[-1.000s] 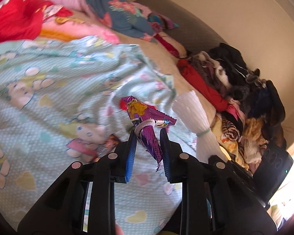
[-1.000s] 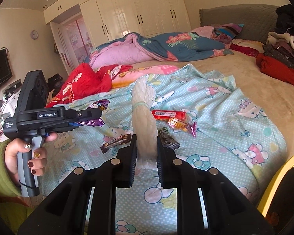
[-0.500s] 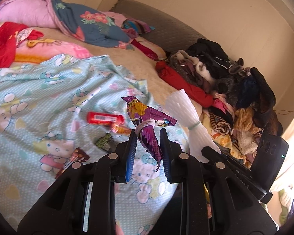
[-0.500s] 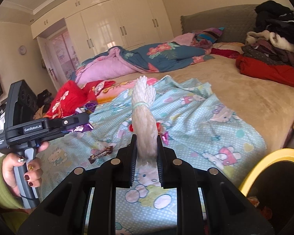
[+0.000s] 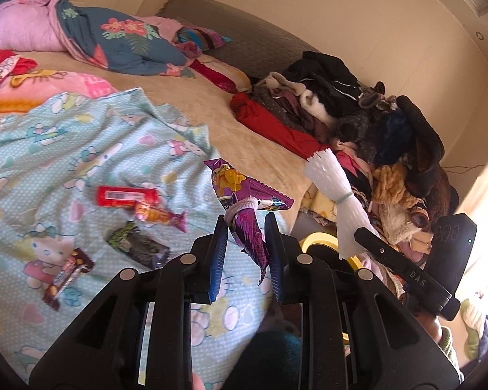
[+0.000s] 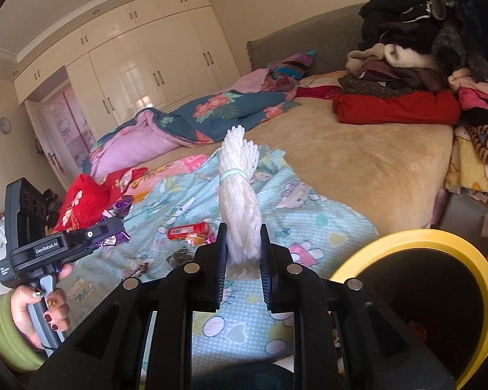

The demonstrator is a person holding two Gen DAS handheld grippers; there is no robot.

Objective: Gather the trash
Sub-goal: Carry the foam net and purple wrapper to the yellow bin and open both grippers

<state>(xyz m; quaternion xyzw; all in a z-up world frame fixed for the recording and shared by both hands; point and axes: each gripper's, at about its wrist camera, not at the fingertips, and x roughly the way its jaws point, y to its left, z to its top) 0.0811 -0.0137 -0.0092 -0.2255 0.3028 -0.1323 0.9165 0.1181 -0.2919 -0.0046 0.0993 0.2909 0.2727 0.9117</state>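
Left tool (image 5: pixel 245 243) clamps purple wrapper (image 5: pixel 244 201); right tool (image 6: pixel 243 253) clamps white foam net (image 6: pixel 239 195), upright.

The purple wrapper (image 5: pixel 244 208) is gleaming, a crinkly foil-like film with a saw-tooth edge, bound by a soft whitish band. The white foam netting (image 6: pixel 239 201) is looking matt and spongy, its mesh ribbed, cinched by a thin pale green rubber band (image 6: pixel 232 174). The left gripper (image 5: pixel 246 247) and the right gripper (image 6: pixel 242 260) are showing matt black plastic with small dull metal discs, their pads ridged. The red wrapper (image 5: pixel 125 196) is shining glossy on the soft printed cotton-like sheet (image 5: pixel 65 149). The beige bedspread (image 6: pixel 358 162) is looking plush. The bin's yellow rim (image 6: pixel 423 243) is reading as smooth plastic, and the wardrobe doors (image 6: pixel 140 74) are gleaming glossy.
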